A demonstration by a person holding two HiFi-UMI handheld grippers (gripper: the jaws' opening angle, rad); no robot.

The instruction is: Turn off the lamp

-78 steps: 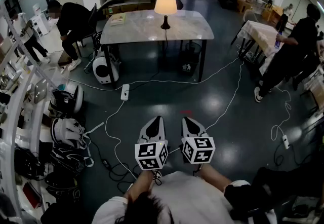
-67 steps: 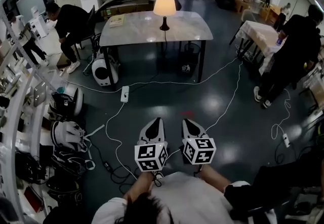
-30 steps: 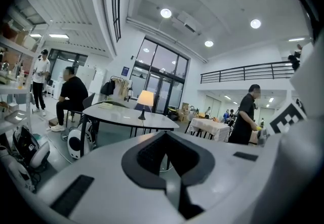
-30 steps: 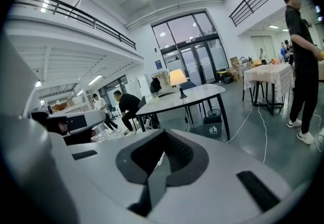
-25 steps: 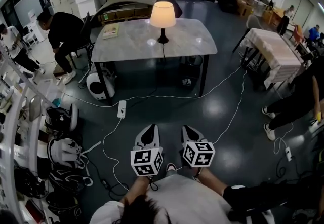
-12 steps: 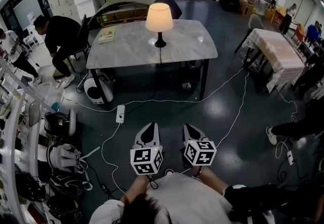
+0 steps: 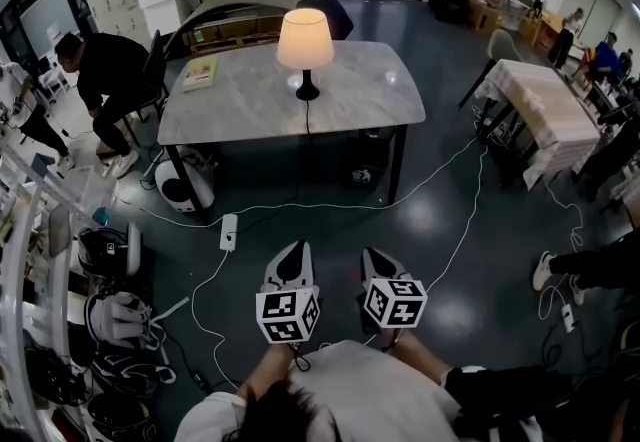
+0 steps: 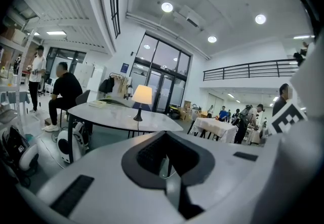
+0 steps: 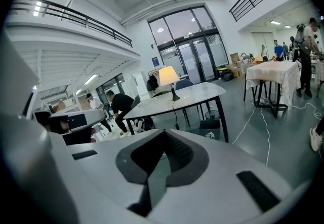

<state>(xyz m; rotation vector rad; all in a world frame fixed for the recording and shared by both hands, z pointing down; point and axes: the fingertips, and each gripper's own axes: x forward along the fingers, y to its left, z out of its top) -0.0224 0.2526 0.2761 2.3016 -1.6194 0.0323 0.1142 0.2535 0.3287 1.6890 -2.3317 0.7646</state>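
Head view: lamp (image 7: 305,50) sits closer vs a sec ago, so I'm walking up to the table (image 7: 370,100). It's lit, mid-table, well out of reach. L gripper (image 7: 293,255) & R gripper (image 7: 373,258) both fully closed, nothing held

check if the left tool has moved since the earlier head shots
Yes. The left tool has come forward toward the grey marble-topped table: the white power strip now lies much nearer its tip.
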